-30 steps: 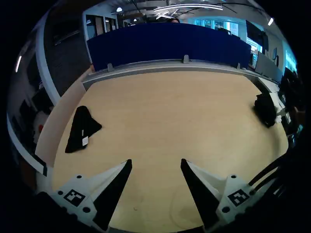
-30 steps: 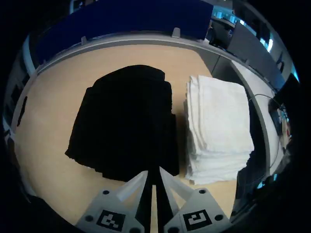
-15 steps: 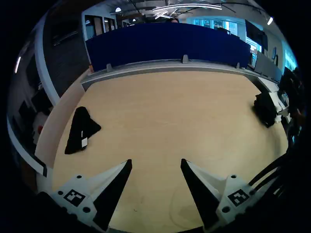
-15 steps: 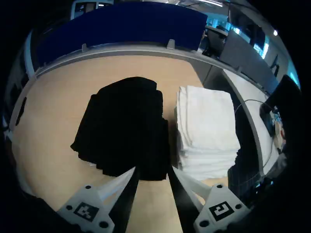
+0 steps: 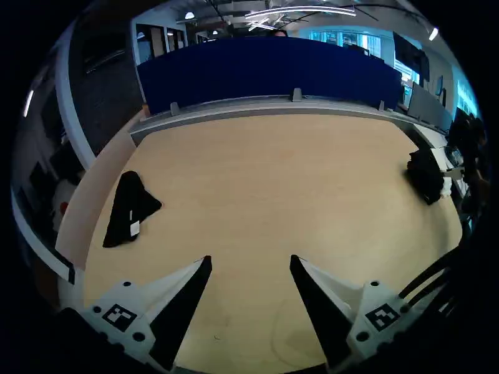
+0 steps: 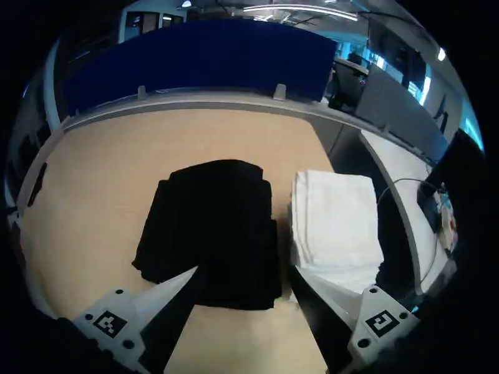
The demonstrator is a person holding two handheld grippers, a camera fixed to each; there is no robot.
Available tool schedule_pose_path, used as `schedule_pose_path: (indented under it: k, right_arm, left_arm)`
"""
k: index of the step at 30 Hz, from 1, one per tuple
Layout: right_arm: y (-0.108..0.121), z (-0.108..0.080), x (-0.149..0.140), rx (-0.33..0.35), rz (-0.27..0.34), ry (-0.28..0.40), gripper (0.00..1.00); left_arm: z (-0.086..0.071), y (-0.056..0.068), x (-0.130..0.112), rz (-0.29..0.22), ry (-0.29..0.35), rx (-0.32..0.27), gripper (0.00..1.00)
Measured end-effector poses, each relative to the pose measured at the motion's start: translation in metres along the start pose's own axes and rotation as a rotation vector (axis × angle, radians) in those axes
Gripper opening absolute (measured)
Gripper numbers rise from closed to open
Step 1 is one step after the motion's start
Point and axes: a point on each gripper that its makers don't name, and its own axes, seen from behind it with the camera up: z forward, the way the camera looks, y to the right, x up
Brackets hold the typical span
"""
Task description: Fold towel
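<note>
Right gripper [image 6: 243,269]: fingers spread wide, holding nothing. Black stack [image 6: 212,237] of folded towels sits at 12 o'clock, its near edge in between the fingertips; can't tell if they touch it. White stack [image 6: 334,227] is just beside it at 1 o'clock, near the counter [image 6: 93,174] edge. Left gripper [image 5: 249,257]: fingers wide apart, empty, above the counter. Left gripper view has a loose black cloth [image 5: 128,209] with a white tag at 10 o'clock, well apart from the fingers, and the black stack far off at 2 o'clock. Blue divider [image 5: 268,68] at 12 o'clock behind the counter.
</note>
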Motion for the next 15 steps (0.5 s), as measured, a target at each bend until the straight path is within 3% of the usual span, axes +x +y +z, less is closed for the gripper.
schedule_pose_path:
  k: [15]
  right_arm:
    - [-0.031,0.045,0.071,0.068,-0.049,0.051,1.00]
  left_arm:
    - [-0.010,-0.015,-0.007,-0.026,-0.003,0.044,0.93]
